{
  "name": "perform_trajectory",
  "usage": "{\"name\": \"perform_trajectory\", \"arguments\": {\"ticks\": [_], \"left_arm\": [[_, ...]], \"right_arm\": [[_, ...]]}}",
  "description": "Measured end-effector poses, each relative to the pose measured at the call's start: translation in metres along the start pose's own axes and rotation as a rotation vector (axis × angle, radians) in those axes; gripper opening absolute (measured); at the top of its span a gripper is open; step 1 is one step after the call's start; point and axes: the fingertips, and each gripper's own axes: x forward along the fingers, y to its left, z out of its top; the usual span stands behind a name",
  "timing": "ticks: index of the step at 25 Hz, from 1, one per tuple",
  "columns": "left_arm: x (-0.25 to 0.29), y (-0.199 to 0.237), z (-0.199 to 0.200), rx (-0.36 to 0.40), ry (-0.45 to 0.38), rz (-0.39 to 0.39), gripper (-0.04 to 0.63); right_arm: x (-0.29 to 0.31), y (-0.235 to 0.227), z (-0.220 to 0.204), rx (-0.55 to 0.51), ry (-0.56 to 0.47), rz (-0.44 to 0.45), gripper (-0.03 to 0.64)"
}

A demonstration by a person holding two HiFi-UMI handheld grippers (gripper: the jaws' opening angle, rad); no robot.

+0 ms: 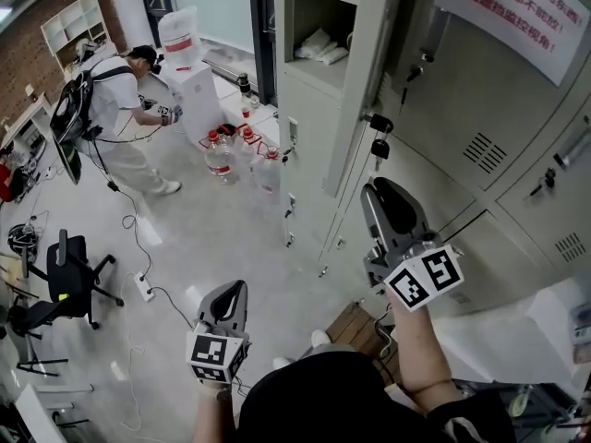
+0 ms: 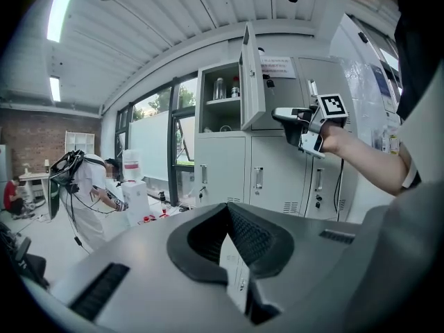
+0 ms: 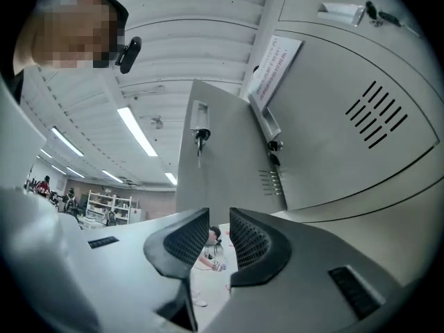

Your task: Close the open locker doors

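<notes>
One bank of grey lockers (image 1: 480, 109) filled the right side of the head view, its top and far end cut off by the frame; one locker door (image 1: 365, 72) in the upper row stood open, swung out from a compartment with one shelf (image 1: 319, 67), and every other door in sight was shut; in the right gripper view that open door rose straight beyond the jaws, with one key in its handle. Two other people showed: one in white (image 1: 115, 109) at a single water dispenser (image 1: 189, 86), one in red (image 1: 7, 178) cut off at the left edge. One black office chair (image 1: 69, 280) stood on the floor, with more dark frame below it that was hard to sort out. A cluster of water jugs (image 1: 245, 160) with red caps sat beside the dispenser; at least three, though they overlapped too much to count surely. Of the two grippers, the right gripper (image 3: 218, 238) was held up near the open door's lower edge, jaws slightly apart with nothing between them; the left gripper (image 2: 227, 220) sat lower and well apart from the lockers, jaw tips together and empty. One white notice (image 1: 512, 7) with red print was cropped by the frame. Two small dark locks (image 1: 379, 135) hung by the open door's edge; which door carried them could not be told. One power strip (image 1: 145, 287) lay on the floor.
</notes>
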Motion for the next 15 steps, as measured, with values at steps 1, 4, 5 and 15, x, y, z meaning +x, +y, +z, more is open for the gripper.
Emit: {"name": "perform_trajectory", "arguments": {"ticks": [1,4,5,15], "left_arm": [[-0.004,0.001,-0.001,0.003,-0.002,-0.007,0.018],[-0.016,0.006,-0.001,0.011,-0.013,-0.023,0.018],[-0.020,0.007,-0.002,0.014,-0.017,-0.027,0.018],[-0.050,0.023,-0.017,-0.004,-0.005,0.007,0.018]], "right_arm": [[-0.002,0.008,0.001,-0.005,-0.001,0.006,0.098],[-0.004,0.031,0.003,-0.025,-0.008,0.029,0.098],[-0.004,0.037,0.004,-0.029,-0.011,0.036,0.100],[0.024,0.068,0.010,-0.081,-0.017,0.076,0.115]]}}
